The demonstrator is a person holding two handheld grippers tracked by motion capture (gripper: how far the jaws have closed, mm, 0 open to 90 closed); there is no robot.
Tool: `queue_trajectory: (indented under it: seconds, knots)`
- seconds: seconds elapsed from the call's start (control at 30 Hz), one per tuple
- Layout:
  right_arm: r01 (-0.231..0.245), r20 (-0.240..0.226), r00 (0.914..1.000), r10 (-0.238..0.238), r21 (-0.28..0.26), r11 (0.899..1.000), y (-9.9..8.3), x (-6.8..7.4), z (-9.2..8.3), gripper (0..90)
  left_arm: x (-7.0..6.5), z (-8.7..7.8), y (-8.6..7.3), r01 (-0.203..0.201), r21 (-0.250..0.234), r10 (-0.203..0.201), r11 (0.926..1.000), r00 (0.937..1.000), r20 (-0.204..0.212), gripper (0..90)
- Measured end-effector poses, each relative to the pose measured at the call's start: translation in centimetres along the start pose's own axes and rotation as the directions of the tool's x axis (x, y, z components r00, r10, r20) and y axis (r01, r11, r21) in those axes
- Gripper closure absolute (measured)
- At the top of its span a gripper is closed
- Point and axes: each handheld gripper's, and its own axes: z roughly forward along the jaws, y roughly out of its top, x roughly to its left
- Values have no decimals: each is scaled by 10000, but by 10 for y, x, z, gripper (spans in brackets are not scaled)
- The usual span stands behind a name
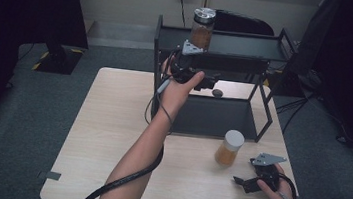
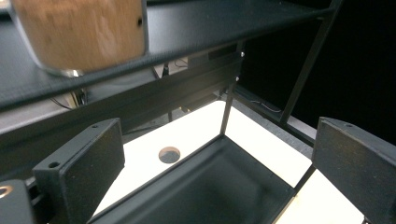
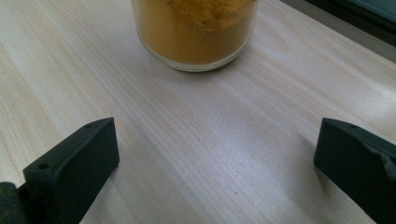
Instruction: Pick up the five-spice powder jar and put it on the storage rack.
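A jar with a silver lid (image 1: 203, 27) and brown contents stands on the top shelf of a black rack (image 1: 241, 45). In the left gripper view that silver-lidded jar (image 2: 84, 32) sits up and to the left. My left gripper (image 1: 206, 80) (image 2: 219, 144) hangs open just below and in front of that shelf, holding nothing. A white-lidded jar (image 1: 230, 148) (image 3: 196, 32) of orange powder stands on the table in front of the rack. My right gripper (image 1: 244, 183) (image 3: 215, 140) rests low near the table's front right, open and pointed at this jar, a short gap away.
The rack's lower tray (image 2: 210, 186) lies under the left gripper. A dark round spot (image 1: 217, 92) (image 2: 169, 154) shows on the light wood table (image 1: 110, 137) behind the tray. The left gripper's cable (image 1: 125, 181) trails off the front edge. A dark monitor stand is on the floor at the far left.
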Motion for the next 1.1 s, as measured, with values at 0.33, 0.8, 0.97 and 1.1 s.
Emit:
queue_trajectory:
  seconds: [0.33, 0.8, 0.97, 1.1]
  knots:
    - [0, -1, 10000, 0, 0, 10000, 0, 0, 0, 0, 5, 14, -28, 438, 165, -442, 9989, 9987, 260, 22]
    - [4, -9, 10000, -4, -2, 10000, 0, 0, 0, 0, 11, 26, -58, 823, 476, -837, 9955, 9961, 280, 22]
    - [-1, -2, 10000, 1, -1, 10000, 0, 0, 0, 0, 14, 29, -69, 891, 613, -913, 9941, 9953, 335, 22]
    - [2, -1, 10000, -2, -1, 10000, 0, 0, 0, 0, 17, 30, -79, 1004, 737, -1029, 9922, 9942, 312, 22]
